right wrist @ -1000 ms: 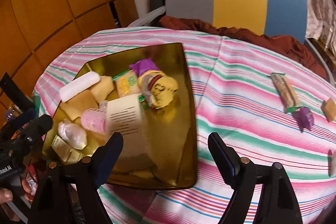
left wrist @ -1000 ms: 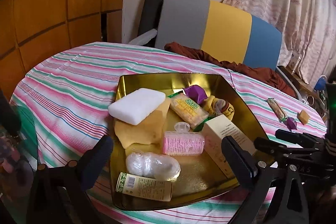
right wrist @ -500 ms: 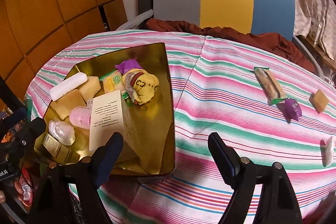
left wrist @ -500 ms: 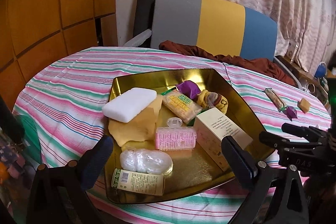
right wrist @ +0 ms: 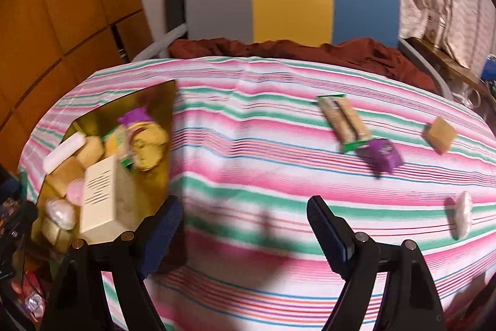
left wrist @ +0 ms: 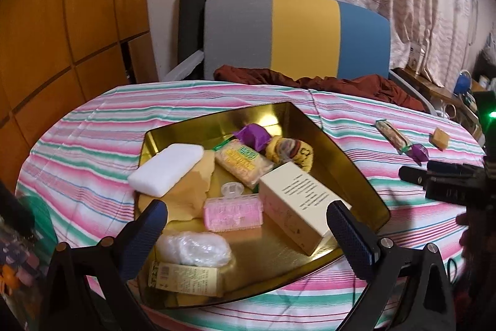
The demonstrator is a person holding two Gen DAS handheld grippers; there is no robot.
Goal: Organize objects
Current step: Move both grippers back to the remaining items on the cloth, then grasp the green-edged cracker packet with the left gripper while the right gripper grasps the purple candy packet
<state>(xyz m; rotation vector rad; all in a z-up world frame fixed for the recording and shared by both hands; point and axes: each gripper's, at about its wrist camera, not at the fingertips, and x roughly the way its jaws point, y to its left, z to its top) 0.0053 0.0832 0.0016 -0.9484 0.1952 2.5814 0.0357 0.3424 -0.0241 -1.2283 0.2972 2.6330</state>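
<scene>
Lying beyond right gripper (right wrist: 245, 225): snack bar (right wrist: 342, 121)

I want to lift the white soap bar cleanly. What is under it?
The white soap bar rests on a tan cloth and the gold tray rim. What lies beneath the cloth is covered.

Left wrist cam sits low at the table's near edge, close over the gold tray (left wrist: 356, 172), facing the striped chair (left wrist: 294, 30). Right wrist cam is further right, same heading, w/ tray (right wrist: 161, 101) at frame left. Both share tray, chair, tablecloth (right wrist: 263, 145).
</scene>
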